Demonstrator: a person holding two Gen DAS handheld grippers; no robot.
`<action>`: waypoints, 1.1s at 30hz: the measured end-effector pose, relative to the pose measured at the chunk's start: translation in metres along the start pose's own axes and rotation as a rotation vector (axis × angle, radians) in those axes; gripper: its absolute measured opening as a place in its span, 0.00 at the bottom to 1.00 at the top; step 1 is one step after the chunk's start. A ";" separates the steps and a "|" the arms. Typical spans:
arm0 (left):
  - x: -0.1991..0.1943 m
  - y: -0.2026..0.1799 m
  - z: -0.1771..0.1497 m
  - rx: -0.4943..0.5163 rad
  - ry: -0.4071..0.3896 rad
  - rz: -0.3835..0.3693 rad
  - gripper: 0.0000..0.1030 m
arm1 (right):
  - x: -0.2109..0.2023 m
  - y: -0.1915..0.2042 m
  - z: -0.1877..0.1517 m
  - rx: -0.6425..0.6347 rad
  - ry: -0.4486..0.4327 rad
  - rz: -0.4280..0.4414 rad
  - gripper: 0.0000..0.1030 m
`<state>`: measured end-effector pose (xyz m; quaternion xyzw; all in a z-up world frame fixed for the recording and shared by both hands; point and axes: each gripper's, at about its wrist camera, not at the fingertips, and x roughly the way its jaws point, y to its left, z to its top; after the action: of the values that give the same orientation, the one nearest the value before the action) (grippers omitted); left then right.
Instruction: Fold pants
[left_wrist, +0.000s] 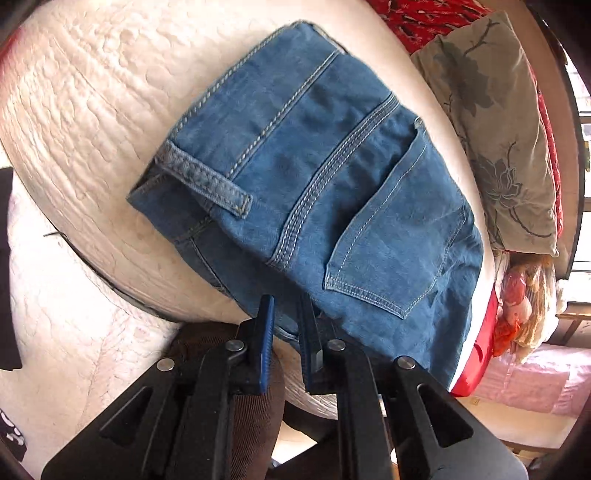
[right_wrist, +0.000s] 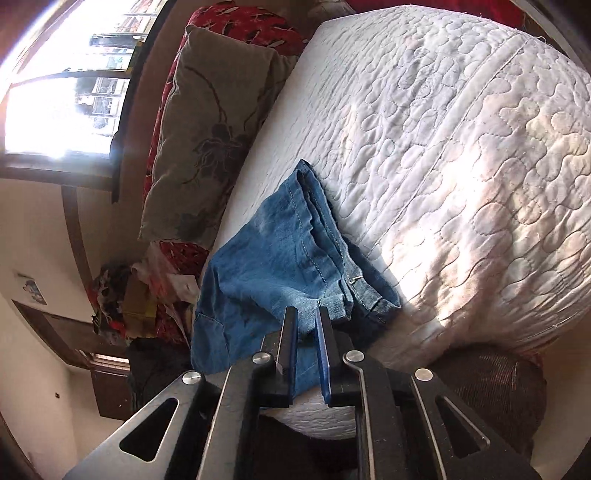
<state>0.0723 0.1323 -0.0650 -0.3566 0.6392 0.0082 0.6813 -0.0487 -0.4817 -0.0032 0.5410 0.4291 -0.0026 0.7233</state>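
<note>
Black linkage arms fill the bottom of both views, each pair ending in blue-padded jaws. On the left gripper (left_wrist: 286, 314) the jaws stand slightly apart with a narrow gap between the pads, their tips at the near edge of the folded pants (left_wrist: 325, 206) — whether any cloth sits between them cannot be told from here. The denim lies just ahead of these jaws as a thick, folded bundle: a back pocket (left_wrist: 391, 247) is ahead and to the right, a belt loop (left_wrist: 207, 181) ahead and to the left, and a heavy double-stitched seam runs up between them.

The right gripper (right_wrist: 306, 325) also shows its jaws parted by a slim gap, with blue denim of the pants (right_wrist: 280, 266) visible between and ahead of the tips; the cloth looks loose rather than pinched. From this side a hemmed edge and a stack of folded layers rise straight ahead of the jaws.

Everything rests on a bed covered by a white quilted bedspread (right_wrist: 461, 147), stretching ahead and to the right of the right jaws. A grey-green flowered pillow (right_wrist: 207, 133) lies ahead and to their left, against red patterned fabric (right_wrist: 251, 29) — a bright window (right_wrist: 66, 92) beyond.
</note>
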 end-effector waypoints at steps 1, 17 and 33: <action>0.001 -0.001 -0.002 0.009 0.009 -0.019 0.10 | 0.002 -0.002 0.001 0.018 0.003 0.004 0.16; 0.036 -0.027 -0.023 0.079 0.038 -0.046 0.14 | 0.026 0.102 -0.049 -0.902 0.051 -0.457 0.53; 0.021 -0.018 -0.012 -0.016 -0.045 -0.114 0.55 | 0.021 0.067 -0.040 -0.429 0.152 -0.126 0.65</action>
<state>0.0744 0.1035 -0.0741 -0.3976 0.6024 -0.0177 0.6919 -0.0290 -0.4133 0.0343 0.3456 0.5061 0.0844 0.7857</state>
